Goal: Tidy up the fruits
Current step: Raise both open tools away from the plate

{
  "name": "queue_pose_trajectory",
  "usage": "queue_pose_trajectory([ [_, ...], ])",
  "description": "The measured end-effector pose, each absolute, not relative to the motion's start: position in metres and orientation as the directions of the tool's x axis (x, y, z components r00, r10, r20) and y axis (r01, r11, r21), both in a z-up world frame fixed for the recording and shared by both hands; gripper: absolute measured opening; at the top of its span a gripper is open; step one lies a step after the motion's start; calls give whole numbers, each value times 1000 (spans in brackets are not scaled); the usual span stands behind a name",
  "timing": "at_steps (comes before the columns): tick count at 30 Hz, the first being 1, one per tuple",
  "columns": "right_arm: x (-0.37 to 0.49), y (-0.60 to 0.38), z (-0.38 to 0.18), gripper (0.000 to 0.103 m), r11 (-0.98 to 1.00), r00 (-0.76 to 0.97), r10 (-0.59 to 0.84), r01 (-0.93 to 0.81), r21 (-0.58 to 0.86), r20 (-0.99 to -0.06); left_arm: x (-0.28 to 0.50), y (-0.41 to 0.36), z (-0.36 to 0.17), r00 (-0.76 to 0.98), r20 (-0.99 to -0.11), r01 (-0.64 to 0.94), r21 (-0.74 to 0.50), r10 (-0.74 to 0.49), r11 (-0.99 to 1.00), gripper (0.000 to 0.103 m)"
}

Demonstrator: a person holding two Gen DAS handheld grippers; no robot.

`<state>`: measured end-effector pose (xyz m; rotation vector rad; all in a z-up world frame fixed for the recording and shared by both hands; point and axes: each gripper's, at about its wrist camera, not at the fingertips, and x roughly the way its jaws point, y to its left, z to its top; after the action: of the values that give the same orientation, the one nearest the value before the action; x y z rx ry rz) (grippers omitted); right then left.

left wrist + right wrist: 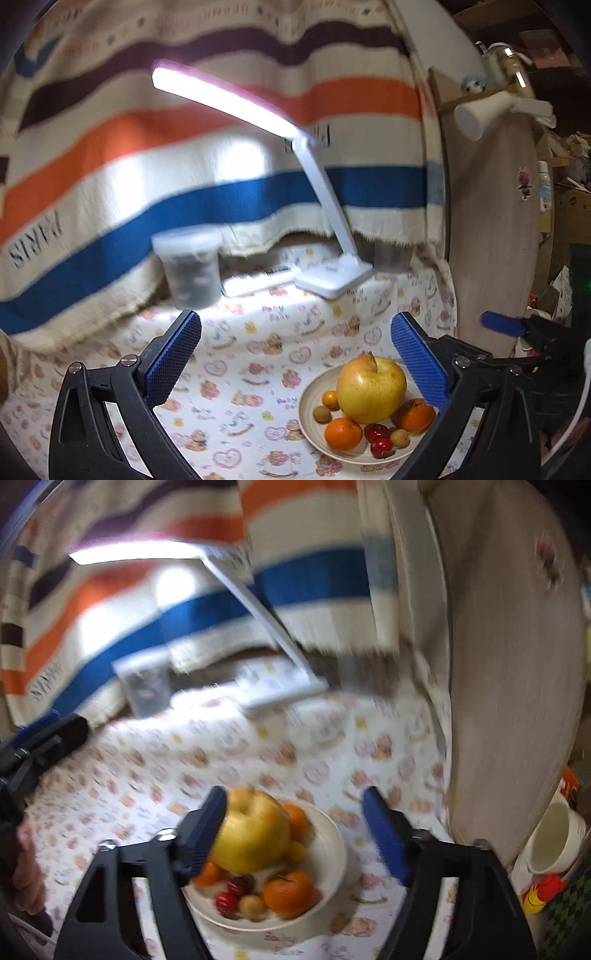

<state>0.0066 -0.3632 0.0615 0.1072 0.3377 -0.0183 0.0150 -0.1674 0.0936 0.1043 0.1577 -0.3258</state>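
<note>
A cream plate (pixel 309 397) on the printed tablecloth holds a big yellow apple (pixel 371 386), two oranges (pixel 343 434), small red fruits (pixel 376 432), brown longans (pixel 400 437) and a tiny orange fruit (pixel 330 399). My left gripper (pixel 295 356) stands open above and left of the plate, nothing between its blue pads. The right gripper's blue fingertip (pixel 502 324) shows at the right edge. In the blurred right wrist view my right gripper (pixel 295 834) is open over the plate (pixel 334 864); its left finger (pixel 205 834) overlaps the apple (pixel 255 834) without clamping it.
A lit white desk lamp (pixel 332 273) and a lidded plastic jar (pixel 190 271) stand at the back before a striped cloth (pixel 184 155). A wooden panel (pixel 491 240) borders the right side. A white cup (pixel 550 838) and a red-yellow toy (pixel 543 891) sit at the far right.
</note>
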Motion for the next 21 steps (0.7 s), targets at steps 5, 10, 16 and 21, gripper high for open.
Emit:
queue_pose_trajectory([
  [5,-9,-356,69,88,991,957,16,23,129,-290,-22,-152,97,938,-12,346,87,-346,934,102],
  [10,-21,-344,64,103,993,975,-19,45,113,-222,-38,-139,90,942,33,328,99,-333,939,102],
  [16,-19,-320,47,103,999,979,-49,51,1,-197,-39,-124,73,954,6,297,89,-298,951,102],
  [21,-20,-309,34,103,1000,982,-12,12,-3,-190,-34,-115,53,959,-19,282,89,-281,955,102],
])
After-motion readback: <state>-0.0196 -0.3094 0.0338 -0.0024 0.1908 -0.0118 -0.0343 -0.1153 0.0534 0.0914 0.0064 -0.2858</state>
